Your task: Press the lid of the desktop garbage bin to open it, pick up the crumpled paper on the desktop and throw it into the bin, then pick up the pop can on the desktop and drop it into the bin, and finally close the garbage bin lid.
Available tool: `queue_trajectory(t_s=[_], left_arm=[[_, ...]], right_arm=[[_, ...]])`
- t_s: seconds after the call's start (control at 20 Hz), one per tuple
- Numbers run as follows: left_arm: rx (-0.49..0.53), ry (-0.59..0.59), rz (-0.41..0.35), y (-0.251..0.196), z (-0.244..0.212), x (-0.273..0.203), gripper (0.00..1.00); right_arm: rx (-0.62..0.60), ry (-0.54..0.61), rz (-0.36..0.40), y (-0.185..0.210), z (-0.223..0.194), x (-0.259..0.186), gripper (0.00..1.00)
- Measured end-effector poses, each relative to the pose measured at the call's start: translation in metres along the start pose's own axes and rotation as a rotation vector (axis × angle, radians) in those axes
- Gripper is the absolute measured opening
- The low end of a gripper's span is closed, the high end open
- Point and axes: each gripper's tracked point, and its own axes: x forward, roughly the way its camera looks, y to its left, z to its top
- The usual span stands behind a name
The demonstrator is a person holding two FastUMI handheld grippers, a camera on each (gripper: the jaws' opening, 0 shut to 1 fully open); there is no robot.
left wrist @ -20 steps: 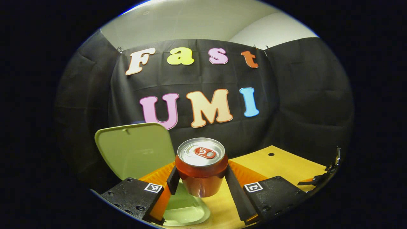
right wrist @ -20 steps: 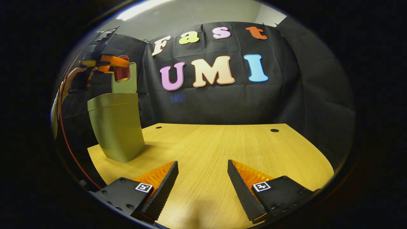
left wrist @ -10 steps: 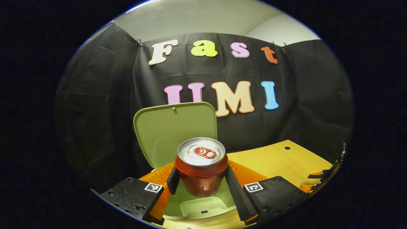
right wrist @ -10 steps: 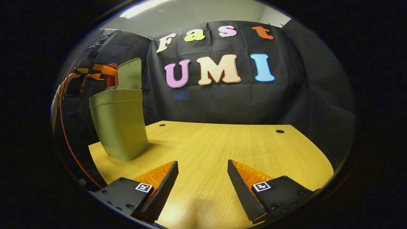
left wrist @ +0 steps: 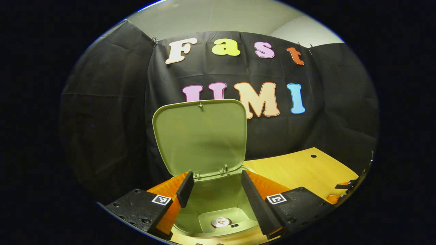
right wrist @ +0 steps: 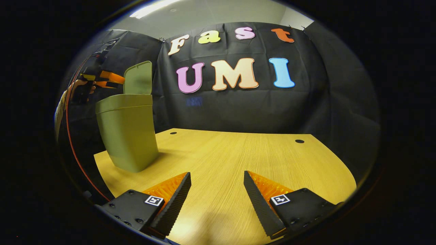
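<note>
Red can now inside bin

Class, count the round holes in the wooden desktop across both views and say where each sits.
2, both near the back edge of the desktop: one hole beside the garbage bin, one hole farther right. More may hide behind the bin.

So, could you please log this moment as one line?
can: at bin bottom | lid: up | left gripper: open above bin | right gripper: open over table
</note>
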Motion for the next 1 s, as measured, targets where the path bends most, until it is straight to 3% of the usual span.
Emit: queue_trajectory(t_s=[0.35, 1.0], left_arm=[[-0.005, -0.042, 0.014, 0.004, 0.03, 0.001, 0.89], [0.011, -0.159, 0.006, -0.002, 0.133, 0.02, 0.91]], right_arm=[[0.003, 0.003, -0.005, -0.003, 0.0, 0.0, 0.98], [0.016, 0.014, -0.035, -0.01, -0.008, -0.01, 0.98]])
